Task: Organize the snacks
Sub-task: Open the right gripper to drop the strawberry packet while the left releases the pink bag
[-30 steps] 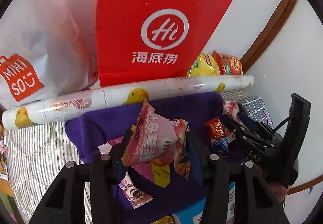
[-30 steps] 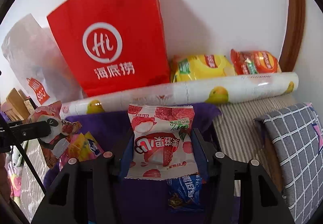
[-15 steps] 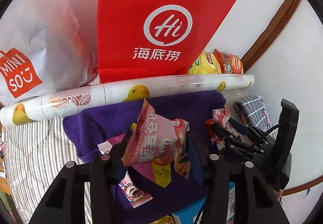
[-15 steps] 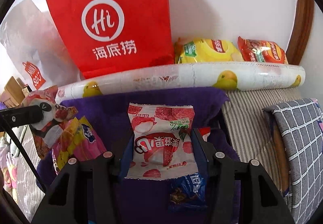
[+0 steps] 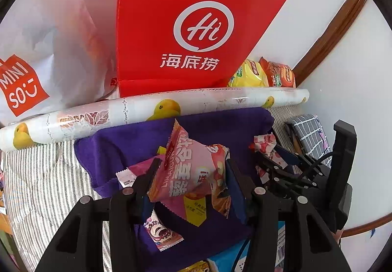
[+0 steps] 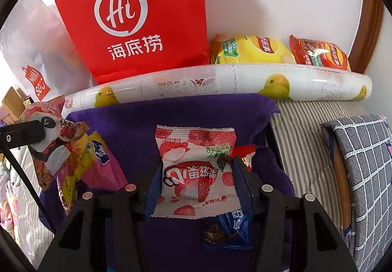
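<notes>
The left gripper (image 5: pixel 191 174) has its fingers closed on a pink snack pack (image 5: pixel 193 171) and holds it up over the purple cloth (image 5: pixel 117 147). The right gripper (image 6: pixel 196 174) has its fingers closed on a white and red strawberry snack pack (image 6: pixel 196 171), also in the air above the cloth. Under them, some snacks lie loose on the cloth: a small pink pack (image 5: pixel 163 232) near its front edge, a blue pack (image 6: pixel 226 230), and a red pack (image 6: pixel 243 150) peeking out beside the right fingers.

Past the far edge of the cloth lies a long roll with yellow ducks (image 6: pixel 220 82). Behind the roll stand a red paper bag (image 6: pixel 137 14) and a white bag (image 5: pixel 36 46), and a yellow chip bag (image 6: pixel 250 50) and a red chip bag (image 6: pixel 321 54) lie by the wall.

The job looks only partly done. Two packs are picked up but not put away, and more wait on the cloth. Where the packs should go is not clear. The bag tops are cut off, so what is inside is hidden. The bed under the cloth shows only as striped sheet (image 5: pixel 49 186).
</notes>
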`<state>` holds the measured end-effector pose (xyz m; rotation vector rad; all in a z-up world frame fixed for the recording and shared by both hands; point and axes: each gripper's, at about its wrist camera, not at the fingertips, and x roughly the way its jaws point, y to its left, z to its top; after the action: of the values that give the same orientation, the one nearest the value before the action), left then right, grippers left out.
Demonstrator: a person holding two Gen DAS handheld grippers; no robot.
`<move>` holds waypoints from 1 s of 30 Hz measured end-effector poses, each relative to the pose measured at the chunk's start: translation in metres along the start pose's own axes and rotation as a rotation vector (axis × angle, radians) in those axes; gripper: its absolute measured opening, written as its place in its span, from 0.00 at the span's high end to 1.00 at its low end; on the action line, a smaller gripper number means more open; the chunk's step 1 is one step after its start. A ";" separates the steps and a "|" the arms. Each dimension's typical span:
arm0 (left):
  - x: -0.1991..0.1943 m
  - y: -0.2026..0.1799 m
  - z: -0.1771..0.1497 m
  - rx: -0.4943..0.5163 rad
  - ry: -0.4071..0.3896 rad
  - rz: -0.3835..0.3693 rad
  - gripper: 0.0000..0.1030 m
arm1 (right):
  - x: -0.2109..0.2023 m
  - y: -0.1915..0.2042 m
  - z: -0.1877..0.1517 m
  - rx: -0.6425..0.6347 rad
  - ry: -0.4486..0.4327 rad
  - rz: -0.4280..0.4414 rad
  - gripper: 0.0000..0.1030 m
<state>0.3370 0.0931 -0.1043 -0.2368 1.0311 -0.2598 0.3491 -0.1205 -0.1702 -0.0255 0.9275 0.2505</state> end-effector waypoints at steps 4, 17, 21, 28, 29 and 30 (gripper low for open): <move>0.001 0.000 0.000 0.002 0.004 -0.005 0.52 | 0.001 0.000 -0.001 -0.004 0.010 0.004 0.47; 0.002 -0.002 -0.001 0.005 0.009 -0.017 0.52 | 0.006 -0.003 -0.001 0.004 0.042 -0.003 0.46; 0.003 -0.003 -0.001 0.008 0.012 -0.017 0.52 | 0.005 -0.002 -0.001 0.002 0.038 0.004 0.43; 0.003 -0.003 -0.002 0.009 0.008 -0.024 0.52 | -0.006 0.002 0.000 -0.010 -0.003 0.013 0.33; 0.003 -0.003 -0.002 0.009 0.008 -0.029 0.52 | -0.008 0.003 0.001 -0.010 -0.008 0.013 0.33; 0.003 -0.003 -0.002 0.010 0.009 -0.036 0.52 | -0.009 0.003 0.002 -0.008 -0.013 0.012 0.33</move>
<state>0.3367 0.0894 -0.1063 -0.2452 1.0346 -0.2983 0.3447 -0.1193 -0.1622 -0.0259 0.9135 0.2656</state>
